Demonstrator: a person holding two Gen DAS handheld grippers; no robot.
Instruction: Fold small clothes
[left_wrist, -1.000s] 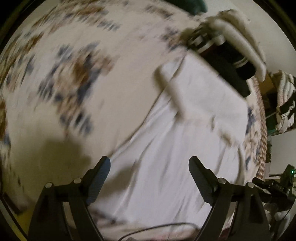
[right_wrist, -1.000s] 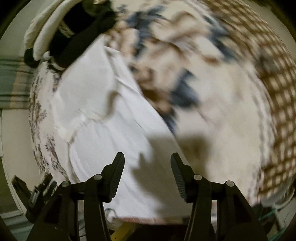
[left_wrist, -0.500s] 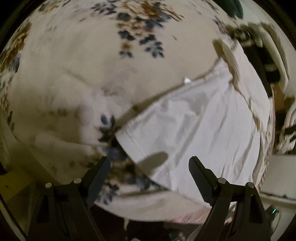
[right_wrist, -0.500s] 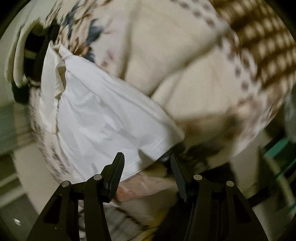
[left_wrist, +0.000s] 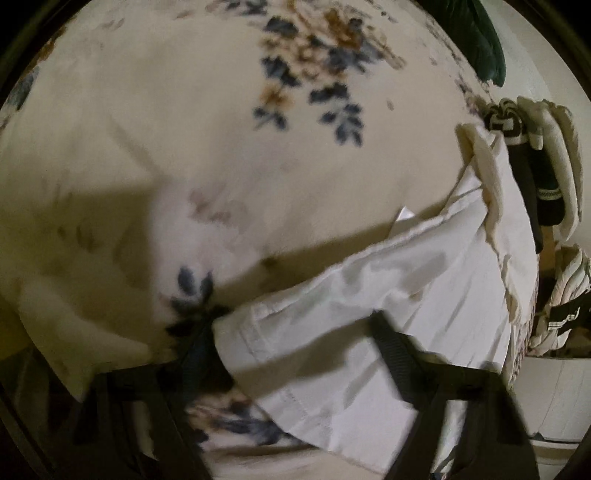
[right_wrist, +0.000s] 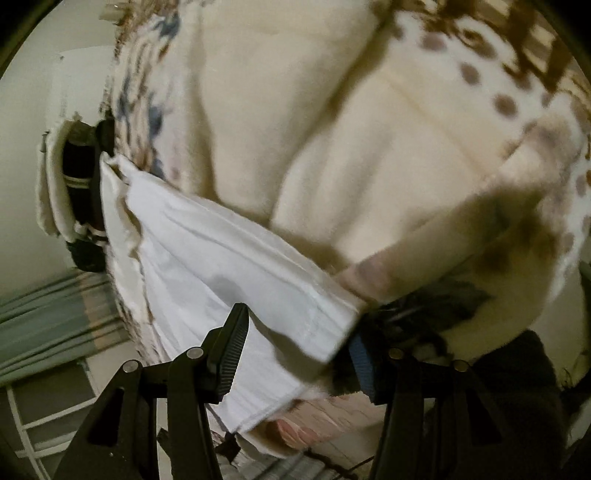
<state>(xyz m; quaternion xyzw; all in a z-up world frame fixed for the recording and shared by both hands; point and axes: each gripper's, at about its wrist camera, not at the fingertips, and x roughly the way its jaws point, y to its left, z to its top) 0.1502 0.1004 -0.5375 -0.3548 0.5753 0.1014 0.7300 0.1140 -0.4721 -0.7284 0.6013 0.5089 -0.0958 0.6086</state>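
A white garment (left_wrist: 406, 295) lies spread flat on a cream floral blanket (left_wrist: 184, 147). My left gripper (left_wrist: 295, 350) hangs low over the garment's near left hem corner. Its jaws are closing, blurred, and the corner lies between them with no pad pressing on it. In the right wrist view the same garment (right_wrist: 221, 258) runs away to the upper left. My right gripper (right_wrist: 299, 347) straddles its near right hem corner, jaws apart, cloth between them but not pinched.
A pile of dark and cream clothes (left_wrist: 535, 166) sits past the garment's far end and shows as the pile (right_wrist: 77, 192) in the right wrist view. More striped clothes (left_wrist: 569, 295) and a white box (left_wrist: 546, 391) stand beside the bed. The blanket's edge drops off just below both grippers.
Both grippers have come down from over the middle of the garment to its near hem corners. Each view has rolled, and the cloth corners now sit between the fingers.
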